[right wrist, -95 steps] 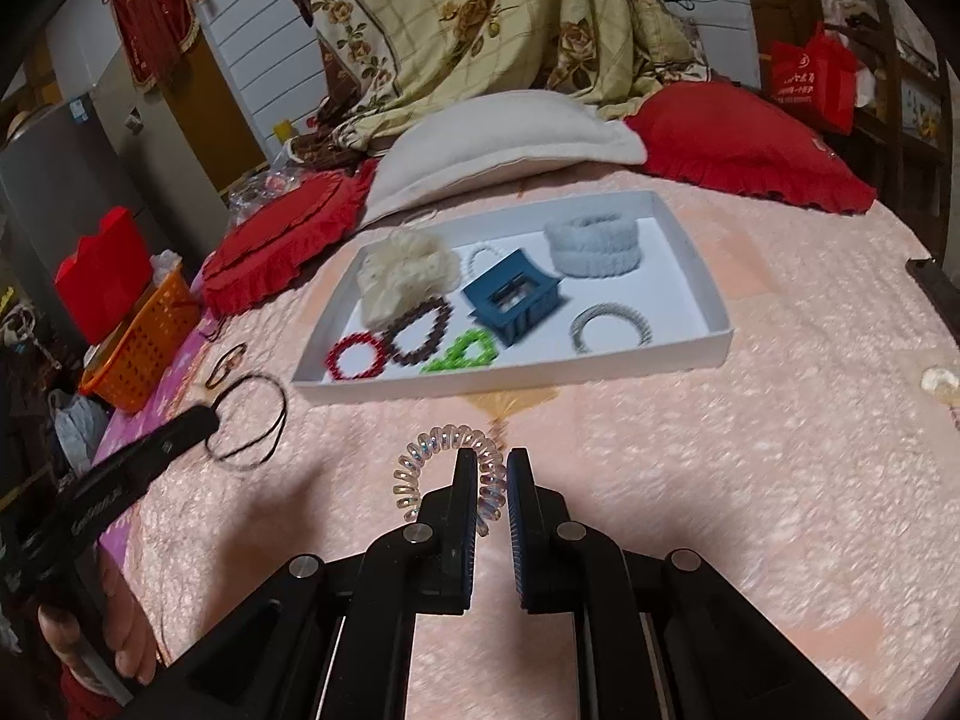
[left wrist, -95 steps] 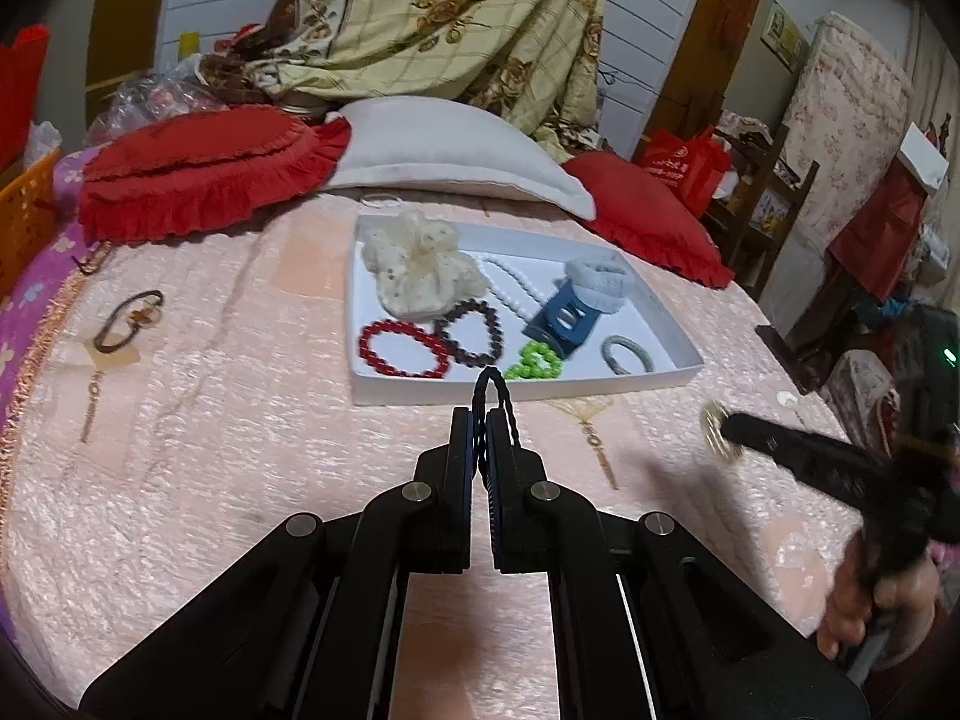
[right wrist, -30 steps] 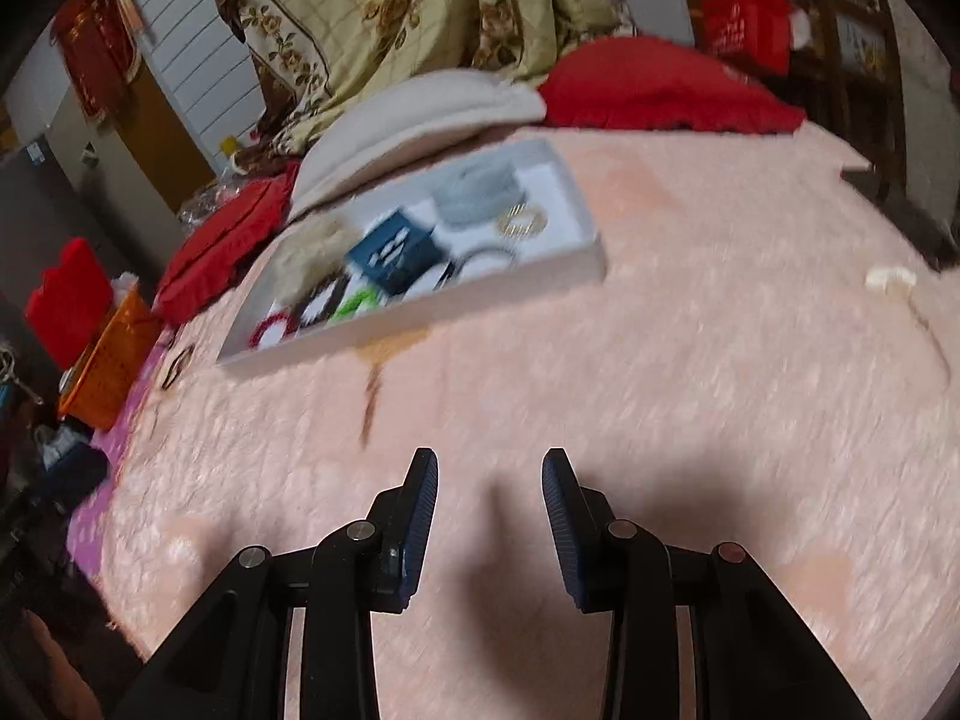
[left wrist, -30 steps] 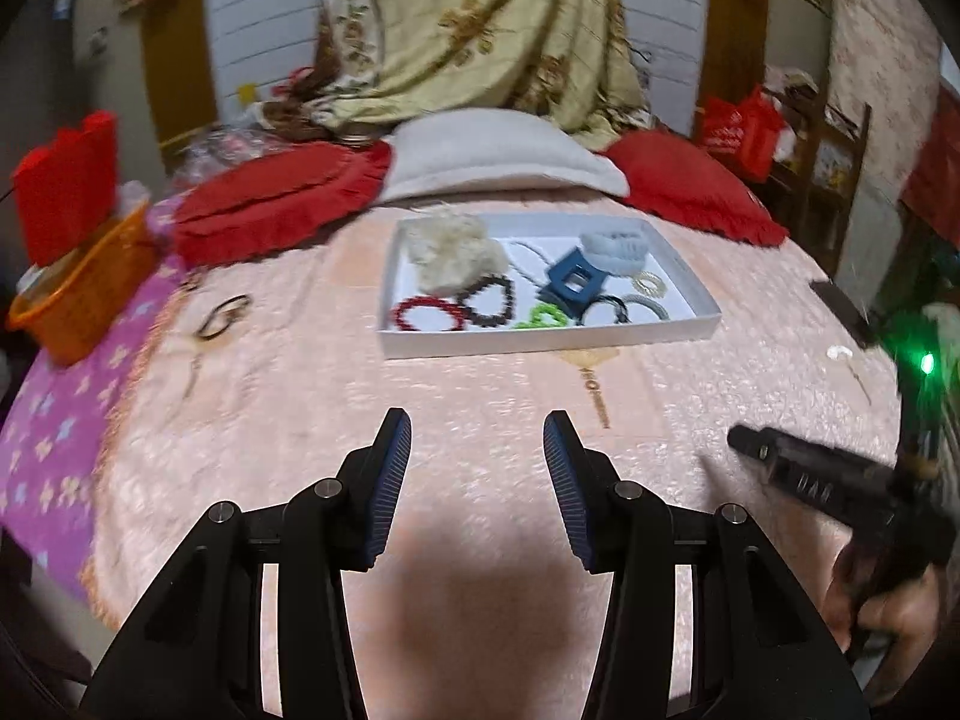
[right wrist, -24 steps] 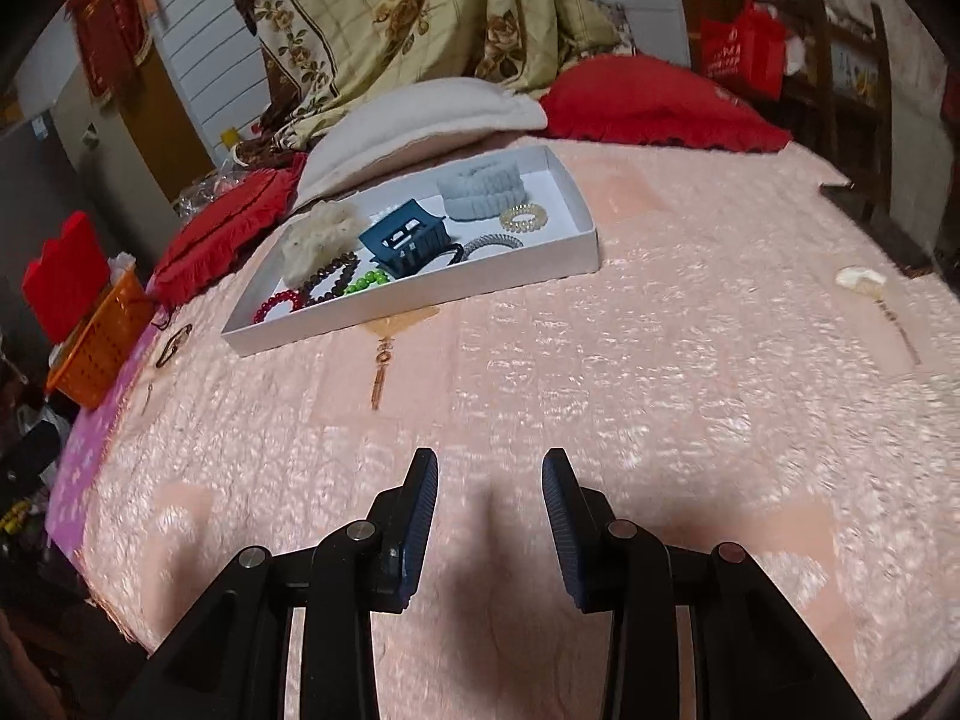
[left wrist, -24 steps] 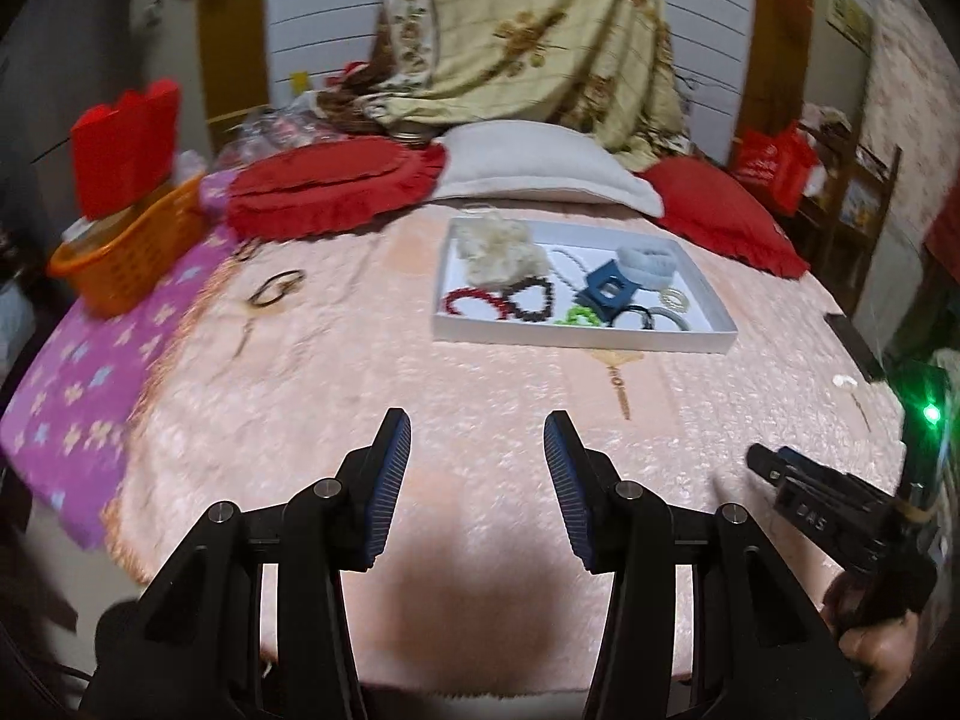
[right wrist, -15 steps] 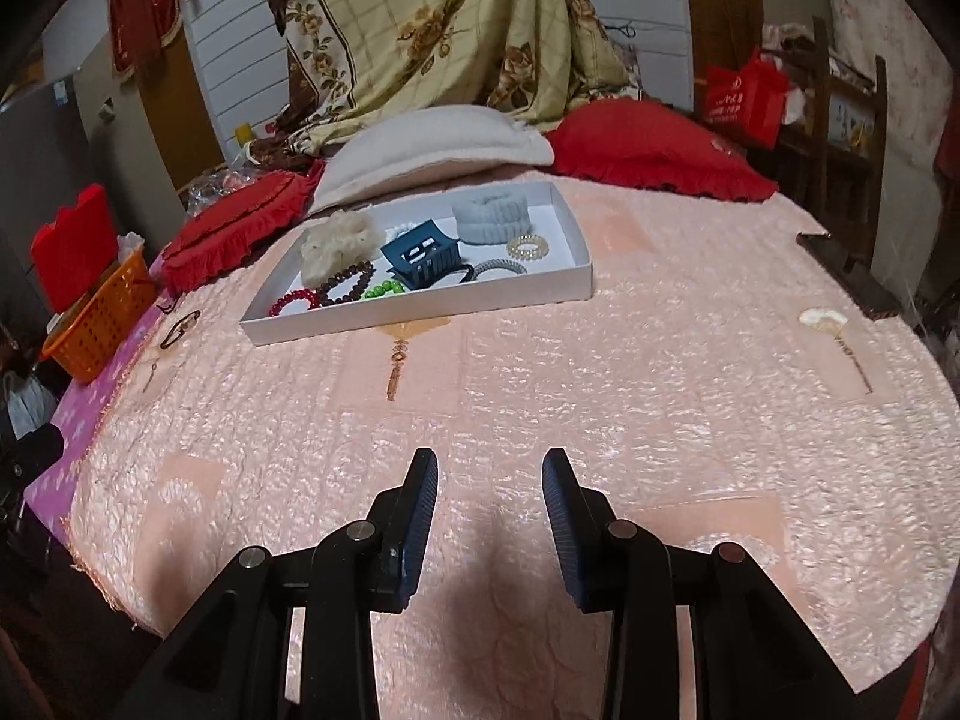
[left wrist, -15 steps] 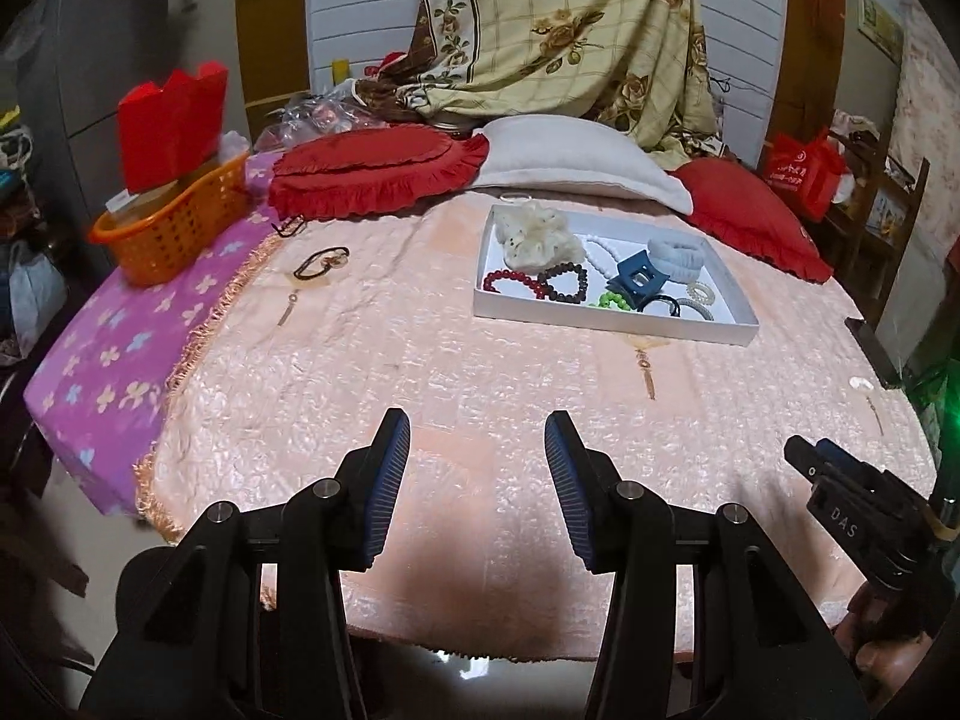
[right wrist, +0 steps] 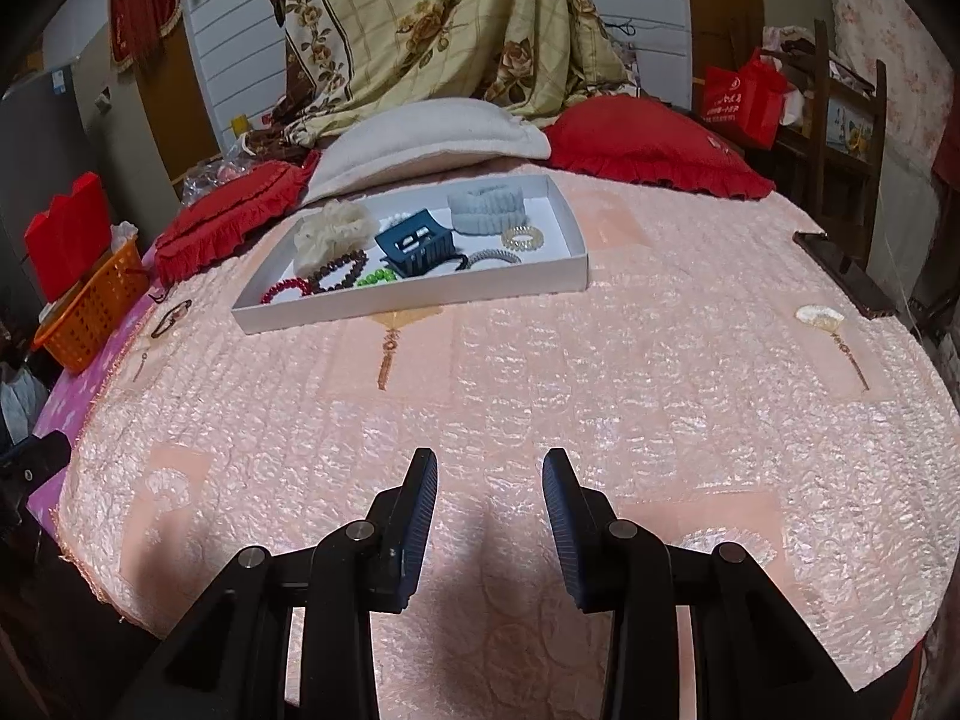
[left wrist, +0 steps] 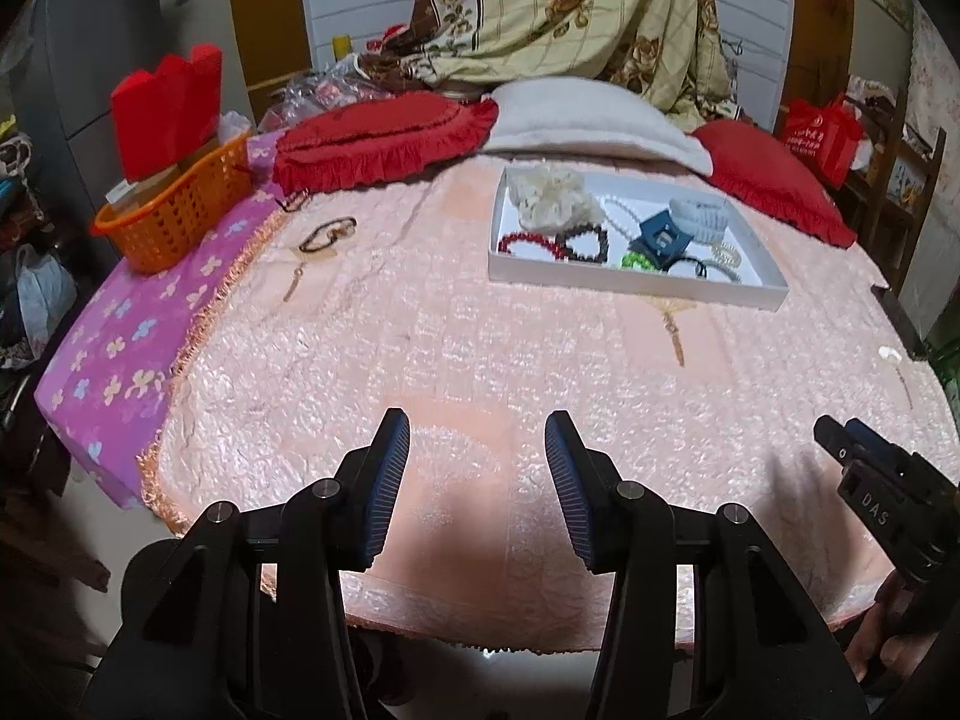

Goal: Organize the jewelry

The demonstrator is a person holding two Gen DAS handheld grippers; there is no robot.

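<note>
Both handheld grippers point forward and downward, empty. The left black two-finger gripper with blue ribbed pads [left wrist: 477, 480] has its jaws parted, nothing between them. The right black two-finger gripper with blue ribbed pads [right wrist: 489, 516] likewise stands agape — its gap a little narrower. In the left wrist view, the right gripper's black body juts in at lower right, a hand [left wrist: 888, 639] gripping it from below.
</note>
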